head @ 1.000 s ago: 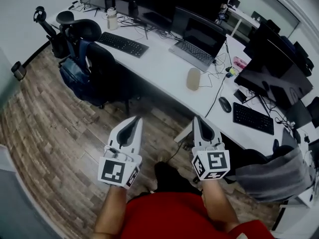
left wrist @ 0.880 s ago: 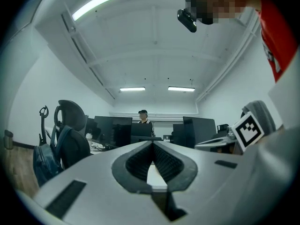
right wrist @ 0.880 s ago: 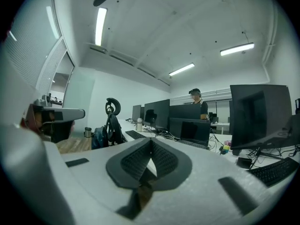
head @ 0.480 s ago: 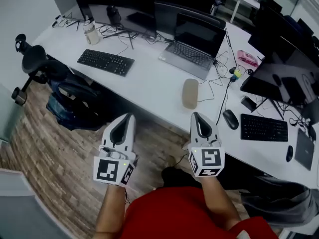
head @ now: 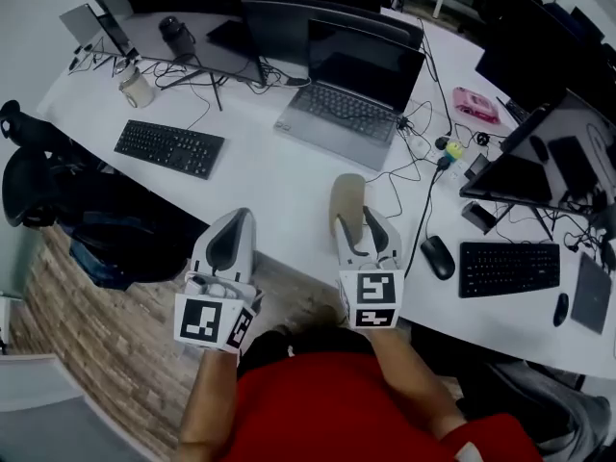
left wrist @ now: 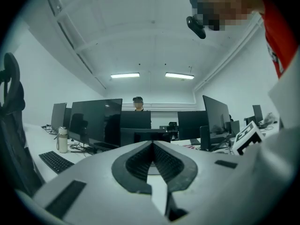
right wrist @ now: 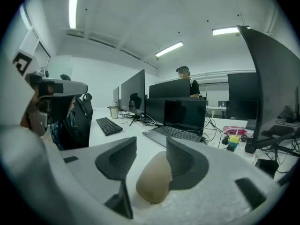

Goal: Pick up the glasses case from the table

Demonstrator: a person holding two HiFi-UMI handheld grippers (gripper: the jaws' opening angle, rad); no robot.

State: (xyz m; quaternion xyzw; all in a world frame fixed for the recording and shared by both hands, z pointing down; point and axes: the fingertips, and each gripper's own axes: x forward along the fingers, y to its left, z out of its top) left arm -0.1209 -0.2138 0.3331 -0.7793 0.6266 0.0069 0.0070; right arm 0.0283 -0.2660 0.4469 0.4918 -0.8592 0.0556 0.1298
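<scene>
The glasses case (head: 346,195) is a beige oblong pod lying on the white desk (head: 260,176), just in front of the laptop. My right gripper (head: 359,227) has its jaws opening, one on each side of the case's near end. In the right gripper view the case (right wrist: 153,177) lies between the two dark pads with a gap on its left side, so nothing grips it. My left gripper (head: 233,224) hovers at the desk's near edge, left of the case, with nothing in it. In the left gripper view, that gripper (left wrist: 152,145) has its pads pressed together.
A grey laptop (head: 351,114) sits right behind the case, with cables (head: 419,128) to its right. A black keyboard (head: 168,148) and a bottle (head: 135,87) are at the left, a mouse (head: 438,256) and second keyboard (head: 508,268) at the right. A dark chair (head: 67,195) stands under the desk's left part.
Both grippers have moved forward from over the floor to the desk. The right gripper, shut before, now has its jaws apart round the case's near end. The left stays shut.
</scene>
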